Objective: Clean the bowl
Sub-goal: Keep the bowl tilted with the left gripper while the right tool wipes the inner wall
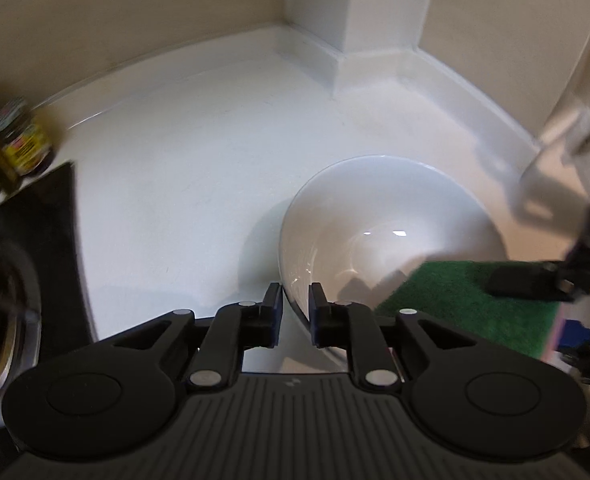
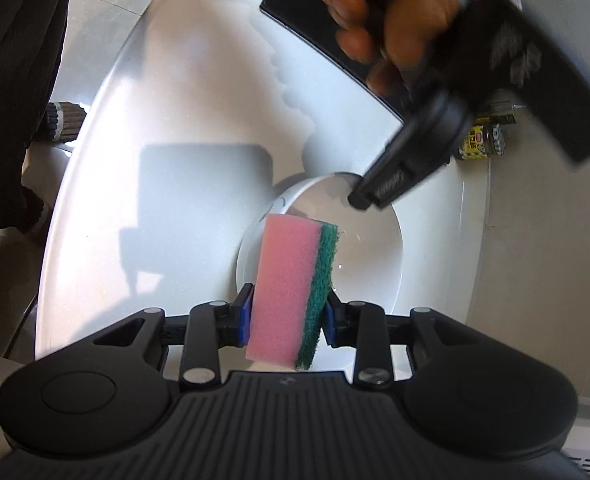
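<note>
Now | sponge (image 2: 291,292) upright lengthwise in right gripper (image 2: 287,316) | bowl (image 1: 375,216) mouth-up

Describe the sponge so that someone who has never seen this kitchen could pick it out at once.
Start at the white countertop and find the white bowl standing on it. Just over the bowl's near side, the right gripper is shut on the sponge, which stands on end between its fingers. It is the only soft block here: pink foam with a dark green scouring layer on one face.
</note>
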Demonstrator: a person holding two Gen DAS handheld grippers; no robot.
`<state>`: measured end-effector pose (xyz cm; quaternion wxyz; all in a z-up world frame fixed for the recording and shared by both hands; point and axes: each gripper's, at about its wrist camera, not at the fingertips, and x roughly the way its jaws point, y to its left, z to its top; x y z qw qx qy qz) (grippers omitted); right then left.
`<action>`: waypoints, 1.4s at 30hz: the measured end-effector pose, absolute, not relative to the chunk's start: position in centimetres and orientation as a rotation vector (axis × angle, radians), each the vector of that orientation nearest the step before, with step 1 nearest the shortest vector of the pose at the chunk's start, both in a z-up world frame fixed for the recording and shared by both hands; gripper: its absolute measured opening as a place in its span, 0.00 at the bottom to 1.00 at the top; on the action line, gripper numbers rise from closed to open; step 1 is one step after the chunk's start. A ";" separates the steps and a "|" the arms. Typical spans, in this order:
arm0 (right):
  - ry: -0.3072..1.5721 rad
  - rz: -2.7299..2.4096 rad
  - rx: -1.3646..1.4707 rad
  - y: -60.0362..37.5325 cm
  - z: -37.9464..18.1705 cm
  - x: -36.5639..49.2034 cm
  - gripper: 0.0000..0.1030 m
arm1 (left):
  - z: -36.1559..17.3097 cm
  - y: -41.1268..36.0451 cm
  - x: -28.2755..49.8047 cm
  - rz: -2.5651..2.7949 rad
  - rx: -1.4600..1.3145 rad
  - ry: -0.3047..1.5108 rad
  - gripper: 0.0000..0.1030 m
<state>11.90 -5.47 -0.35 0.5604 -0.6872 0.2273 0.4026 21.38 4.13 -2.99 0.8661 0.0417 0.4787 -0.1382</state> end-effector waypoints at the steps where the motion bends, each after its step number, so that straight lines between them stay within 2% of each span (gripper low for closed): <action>1: 0.543 0.944 -1.611 -5.5 -0.3 12.0 0.28 | -3.0 4.3 21.1 -0.280 0.071 1.000 0.18; 5: 0.578 0.935 -1.564 -5.2 0.2 12.6 0.28 | -3.3 4.1 21.0 -0.258 0.074 0.995 0.19; 10: 0.558 0.964 -1.509 -4.3 0.8 12.7 0.28 | -3.8 3.9 22.8 -0.256 0.136 1.004 0.12; 18: 0.497 0.983 -1.673 -5.3 0.3 12.4 0.28 | -4.1 3.5 24.2 -0.323 0.217 1.018 0.17; 27: 0.511 0.939 -1.652 -5.3 -0.3 12.3 0.28 | -2.9 4.5 20.5 -0.206 0.066 0.993 0.18; 34: 0.592 0.939 -1.559 -3.6 0.9 12.8 0.27 | -3.2 4.6 20.2 -0.165 0.070 0.996 0.18; 38: 0.606 0.969 -1.478 -2.0 1.6 12.6 0.28 | -4.3 4.3 21.9 -0.177 0.147 1.016 0.10; 42: 0.561 1.007 -1.535 -2.2 1.6 12.2 0.28 | -4.7 4.6 23.7 -0.260 0.181 1.043 0.12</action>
